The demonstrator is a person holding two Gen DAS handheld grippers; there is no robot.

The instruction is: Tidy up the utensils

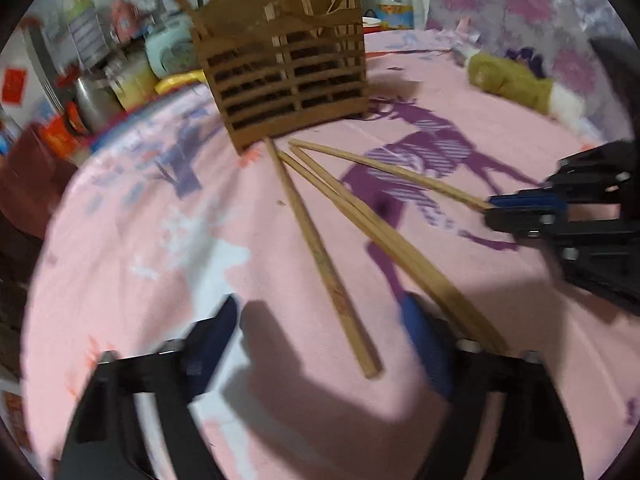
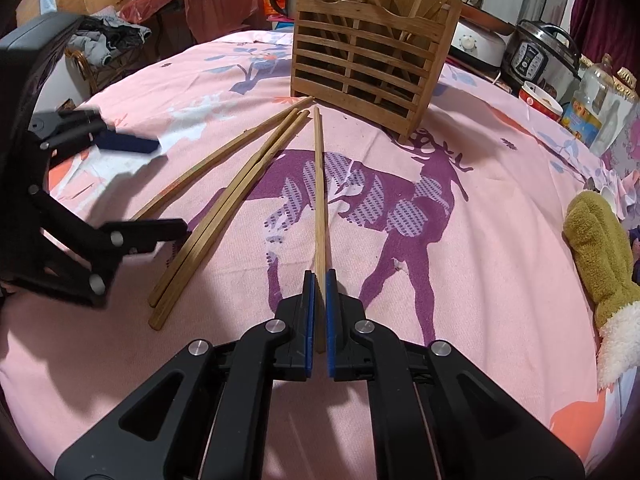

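Note:
A slatted wooden utensil holder [image 2: 368, 60] stands on the pink deer-print cloth with several chopsticks upright in it; it also shows in the left wrist view [image 1: 284, 76]. Several loose wooden chopsticks lie on the cloth in front of it. My right gripper [image 2: 319, 276] is shut on the near end of one chopstick [image 2: 319, 184] that points at the holder; it shows at the right in the left wrist view [image 1: 496, 208]. My left gripper [image 1: 320, 316] is open and empty over one chopstick [image 1: 320, 252], with a pair of chopsticks [image 1: 384, 236] by its right finger. It also shows at the left in the right wrist view [image 2: 160, 188].
A yellow-green plush mitten [image 2: 596, 248] lies at the cloth's right edge. A rice cooker [image 2: 540, 56], an oil bottle [image 2: 592, 100] and a red-rimmed bowl [image 2: 540, 100] stand behind the holder. Cluttered jars and boxes [image 1: 100, 80] line the far left.

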